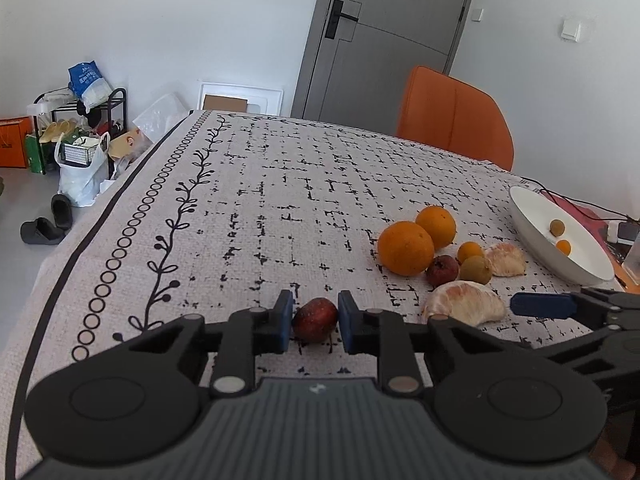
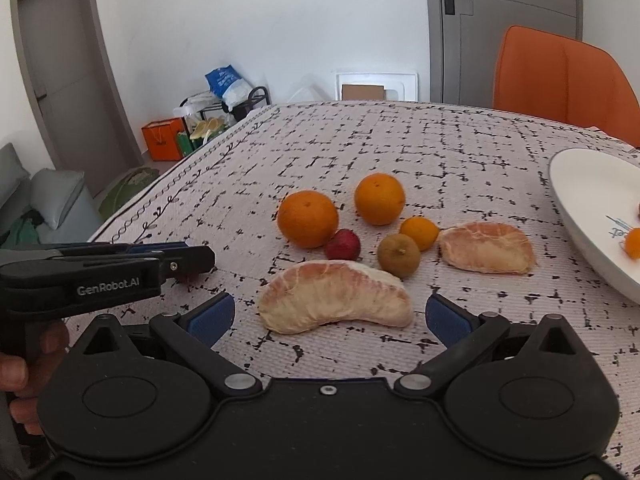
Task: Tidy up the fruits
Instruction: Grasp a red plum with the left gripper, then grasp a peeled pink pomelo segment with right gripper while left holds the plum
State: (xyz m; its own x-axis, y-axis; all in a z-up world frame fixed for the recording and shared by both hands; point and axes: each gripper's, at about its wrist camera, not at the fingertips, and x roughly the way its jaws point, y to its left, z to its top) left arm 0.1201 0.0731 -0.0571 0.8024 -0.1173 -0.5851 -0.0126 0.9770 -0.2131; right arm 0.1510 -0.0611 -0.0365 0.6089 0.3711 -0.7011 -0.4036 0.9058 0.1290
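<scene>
Nearest the lens, the left gripper (image 1: 313, 322) has its jaws drawn narrow on either side of a small dark red fruit (image 1: 315, 319) resting on the patterned worktop (image 1: 248, 200); the pads look to be touching or nearly touching its sides, though a firm hold cannot be told. Across the cloth, the white plate (image 1: 532, 236) at the right already carries two small fruits. Next in size, two oranges (image 2: 307, 218) sit together, firm and round, likely to roll if nudged. Before the right gripper (image 2: 330, 316), whose jaws stand wide and empty, lies a peeled pomelo segment (image 2: 335, 297); it looks soft, moist and easily torn, so a gentle hold across its thick middle seems wisest. A second segment (image 2: 486, 247) lies nearer the plate. Smallest, the red fruit seems light and smooth-skinned, best pinched at its widest girth.
</scene>
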